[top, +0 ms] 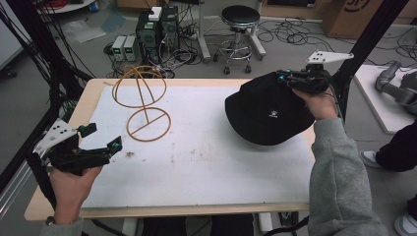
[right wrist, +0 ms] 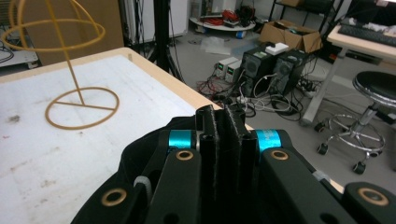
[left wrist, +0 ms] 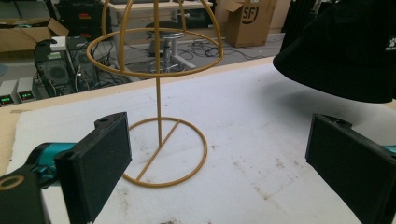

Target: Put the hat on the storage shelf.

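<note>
A black bucket hat (top: pixel 268 110) hangs over the right side of the table, tilted, with my right gripper (top: pixel 283 76) shut on its far brim. In the right gripper view the pads (right wrist: pixel 224 116) are pressed together on the hat's fabric (right wrist: pixel 135 158). A yellow wire hat stand (top: pixel 142 98) stands upright on the white mat, left of centre. My left gripper (top: pixel 104 136) is held low at the table's left front, open and with nothing between its fingers. Its view looks past its open jaws (left wrist: pixel 219 126) at the stand (left wrist: pixel 156 70), with the hat (left wrist: pixel 345 46) at the upper right.
A stained white mat (top: pixel 206 162) covers the wooden table (top: pixel 93 98). Behind the table are computer boxes (top: pixel 157 29), a stool (top: pixel 240 19) and loose cables. Black frame posts (top: pixel 364 44) stand at both sides. Another person's legs (top: pixel 393 147) are at the right.
</note>
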The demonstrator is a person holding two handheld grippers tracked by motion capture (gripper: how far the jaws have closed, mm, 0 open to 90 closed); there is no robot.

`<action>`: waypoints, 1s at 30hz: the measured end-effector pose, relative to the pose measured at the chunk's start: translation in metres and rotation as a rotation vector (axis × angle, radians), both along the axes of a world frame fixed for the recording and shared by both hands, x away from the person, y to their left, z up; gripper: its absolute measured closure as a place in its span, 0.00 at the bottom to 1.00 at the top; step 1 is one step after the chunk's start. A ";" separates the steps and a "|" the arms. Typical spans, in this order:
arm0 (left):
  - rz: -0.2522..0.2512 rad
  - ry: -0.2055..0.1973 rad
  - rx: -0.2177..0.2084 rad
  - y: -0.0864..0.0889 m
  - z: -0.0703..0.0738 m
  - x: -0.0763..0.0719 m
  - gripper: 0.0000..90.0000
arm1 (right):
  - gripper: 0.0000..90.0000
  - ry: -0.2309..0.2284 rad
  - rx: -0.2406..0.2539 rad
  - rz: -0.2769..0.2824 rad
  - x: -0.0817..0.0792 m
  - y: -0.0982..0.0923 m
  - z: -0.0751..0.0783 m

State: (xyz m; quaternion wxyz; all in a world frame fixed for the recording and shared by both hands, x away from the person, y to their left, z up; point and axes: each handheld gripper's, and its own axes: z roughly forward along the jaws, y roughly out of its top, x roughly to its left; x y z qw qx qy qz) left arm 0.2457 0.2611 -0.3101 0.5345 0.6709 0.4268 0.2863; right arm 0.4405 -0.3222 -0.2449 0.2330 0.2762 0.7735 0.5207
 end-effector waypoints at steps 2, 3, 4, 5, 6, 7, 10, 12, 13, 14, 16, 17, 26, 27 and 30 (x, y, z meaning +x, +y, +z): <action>-0.002 0.000 0.002 0.000 0.000 0.000 0.08 | 0.95 -0.008 -0.008 0.004 -0.003 0.004 0.005; -0.003 0.001 0.005 0.000 0.000 -0.001 0.08 | 0.95 -0.011 -0.009 0.006 -0.004 0.006 0.007; -0.006 0.002 0.002 0.000 0.000 -0.001 0.08 | 0.95 -0.007 -0.009 0.007 -0.006 0.007 0.009; -0.006 0.000 0.000 0.000 0.000 -0.001 0.08 | 0.95 -0.011 -0.010 0.009 -0.007 0.009 0.010; -0.004 0.000 0.000 0.000 0.000 -0.001 0.08 | 0.95 -0.010 -0.010 0.011 -0.009 0.011 0.013; -0.006 0.003 0.000 0.001 0.000 -0.001 0.08 | 0.95 -0.012 -0.008 0.012 -0.010 0.013 0.015; -0.005 0.007 -0.002 0.002 -0.001 -0.002 0.08 | 0.95 -0.021 -0.001 0.021 -0.014 0.018 0.022; -0.004 0.011 0.001 0.003 -0.002 -0.003 0.08 | 0.95 -0.027 0.006 0.026 -0.017 0.023 0.029; -0.003 0.012 0.001 0.004 -0.002 -0.003 0.08 | 0.95 -0.027 0.006 0.026 -0.017 0.023 0.029; 0.001 0.013 0.003 0.004 -0.002 -0.004 0.08 | 0.95 -0.034 0.003 0.030 -0.018 0.025 0.031; 0.002 0.013 0.001 0.005 -0.002 -0.005 0.08 | 0.95 -0.037 0.001 0.039 -0.021 0.033 0.036; 0.002 0.011 0.001 0.005 -0.002 -0.006 0.08 | 0.95 -0.037 0.001 0.040 -0.022 0.035 0.037; -0.011 0.003 -0.001 0.007 0.000 -0.016 0.08 | 0.95 -0.065 0.003 0.060 -0.030 0.049 0.058; -0.013 0.004 -0.003 0.007 0.000 -0.017 0.08 | 0.95 -0.070 0.002 0.060 -0.031 0.050 0.060; -0.006 0.009 -0.004 0.009 -0.001 -0.020 0.08 | 0.95 -0.079 0.005 0.067 -0.034 0.055 0.068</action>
